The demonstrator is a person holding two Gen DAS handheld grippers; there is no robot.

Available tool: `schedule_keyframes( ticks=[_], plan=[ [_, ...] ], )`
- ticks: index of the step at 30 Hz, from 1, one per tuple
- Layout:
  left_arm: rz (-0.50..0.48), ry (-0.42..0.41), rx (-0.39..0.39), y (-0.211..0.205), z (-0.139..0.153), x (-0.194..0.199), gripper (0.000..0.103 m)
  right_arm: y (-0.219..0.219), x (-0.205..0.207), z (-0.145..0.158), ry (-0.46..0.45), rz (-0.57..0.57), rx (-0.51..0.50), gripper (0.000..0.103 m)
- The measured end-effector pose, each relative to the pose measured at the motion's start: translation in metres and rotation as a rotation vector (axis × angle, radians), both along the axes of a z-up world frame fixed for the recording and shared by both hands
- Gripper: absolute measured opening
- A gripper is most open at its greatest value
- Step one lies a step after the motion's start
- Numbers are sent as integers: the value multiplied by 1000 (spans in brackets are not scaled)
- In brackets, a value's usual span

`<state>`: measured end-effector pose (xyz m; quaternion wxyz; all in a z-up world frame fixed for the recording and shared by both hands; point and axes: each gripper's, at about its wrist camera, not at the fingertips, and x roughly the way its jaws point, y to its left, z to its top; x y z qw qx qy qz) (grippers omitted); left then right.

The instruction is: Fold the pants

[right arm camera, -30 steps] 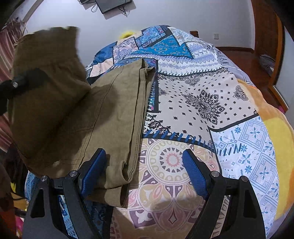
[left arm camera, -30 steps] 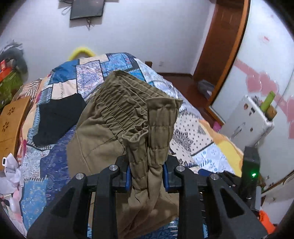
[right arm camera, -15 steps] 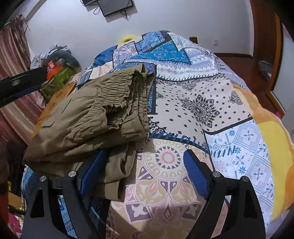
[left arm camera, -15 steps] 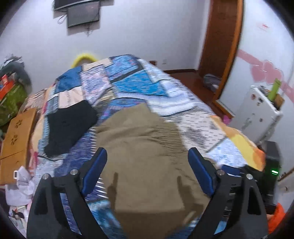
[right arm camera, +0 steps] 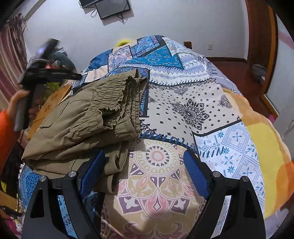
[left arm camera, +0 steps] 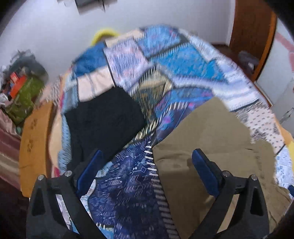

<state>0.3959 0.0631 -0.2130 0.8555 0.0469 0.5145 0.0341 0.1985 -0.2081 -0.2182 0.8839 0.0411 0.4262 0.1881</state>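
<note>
**Ana:** Patchwork cotton first, then: what is the biggest thing?

**Ben:** A bed, covered by a quilt (right arm camera: 193, 114) in blue, white, cream and yellow blocks. It fills most of both views. White walls stand behind it, and a wooden door frame (right arm camera: 257, 27) is at the far right.

**Ana:** Where are the pants?

**Ben:** The pants (right arm camera: 88, 121) are olive brown and lie folded in a thick stack on the left part of the quilt. The gathered elastic waistband sits on top, at the right side of the stack. In the left wrist view, which is blurred by motion, the pants (left arm camera: 211, 147) lie at the near right.

**Ana:** Anything else on the bed?

**Ben:** A black cloth (left arm camera: 104, 117) lies flat to the left of the pants, well apart from them.

**Ana:** And the tools?

**Ben:** The right gripper (right arm camera: 145, 172) hovers near the quilt's round medallion pattern, its blue-padded fingers spread wide and empty. Its left finger sits just beside the near edge of the pants. The left gripper (left arm camera: 147, 165) is also spread wide with nothing between its fingers. From the right wrist view, the left gripper (right arm camera: 46, 73) appears raised at the far left, held by a hand (right arm camera: 16, 103) with an orange sleeve.

**Ana:** Smaller details?

**Ben:** A dark screen (right arm camera: 112, 7) is mounted on the far wall.
</note>
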Motion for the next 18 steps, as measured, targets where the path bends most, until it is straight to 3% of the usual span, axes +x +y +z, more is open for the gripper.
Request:
schedule_keyframes(
  ticks=[5, 7, 12, 18],
  plan=[
    [12, 140, 61, 9, -55, 19, 101, 0, -2, 2, -6, -3, -17, 85],
    [-7, 109, 50, 12, -56, 10, 101, -1, -2, 4, -10, -7, -25, 85],
    [-28, 78, 140, 18, -52, -21, 101, -3, -5, 10, -42, -27, -70, 85],
    [31, 80, 164, 48, -46, -76, 101, -15, -14, 24, -68, -71, -61, 85]
  ],
)
